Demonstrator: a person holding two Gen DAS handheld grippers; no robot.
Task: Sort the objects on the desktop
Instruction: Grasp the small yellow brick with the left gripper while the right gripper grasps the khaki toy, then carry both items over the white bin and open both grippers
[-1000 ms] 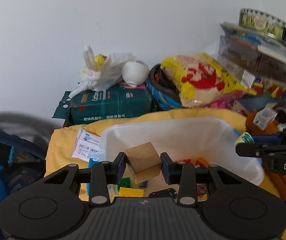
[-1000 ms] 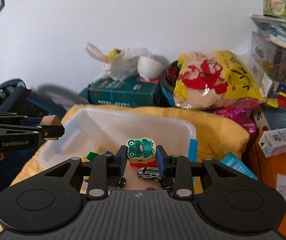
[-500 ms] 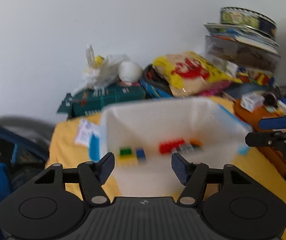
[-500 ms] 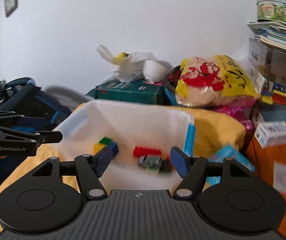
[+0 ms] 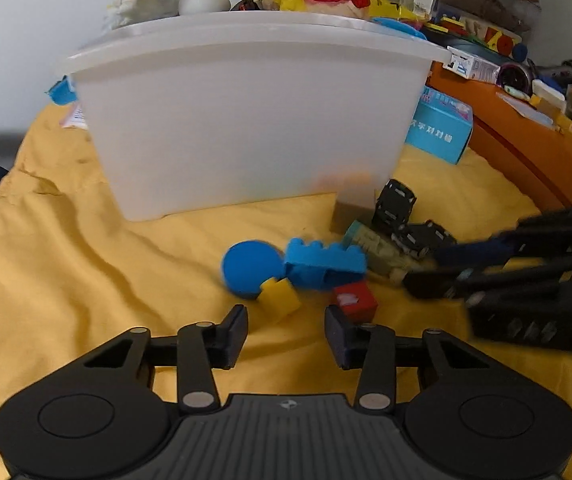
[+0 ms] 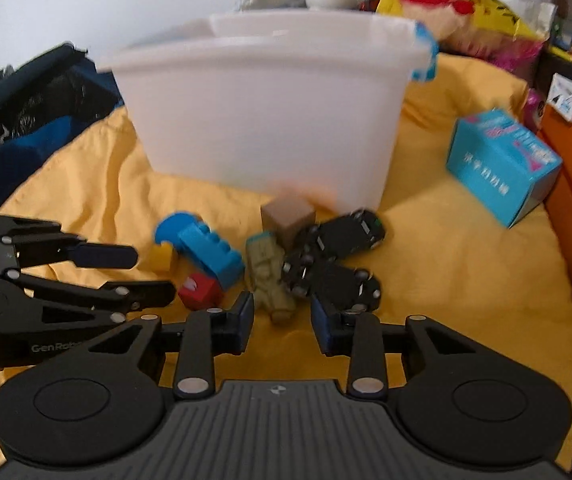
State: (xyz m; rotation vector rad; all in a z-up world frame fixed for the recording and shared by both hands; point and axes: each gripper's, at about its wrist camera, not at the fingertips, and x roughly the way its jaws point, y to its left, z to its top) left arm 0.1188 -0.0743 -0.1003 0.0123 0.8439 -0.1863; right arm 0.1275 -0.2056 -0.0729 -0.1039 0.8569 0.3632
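Two grippers hovering over toys

Both are standing empty, jaws just narrowed. Left gripper (image 5: 285,330) is pointing at a yellow block (image 5: 279,298) just ahead; right gripper (image 6: 282,322) at a tan figure (image 6: 269,276). Bin (image 5: 246,120) is standing beyond.

Bright, even light — motion blur, fisheye-bent edges
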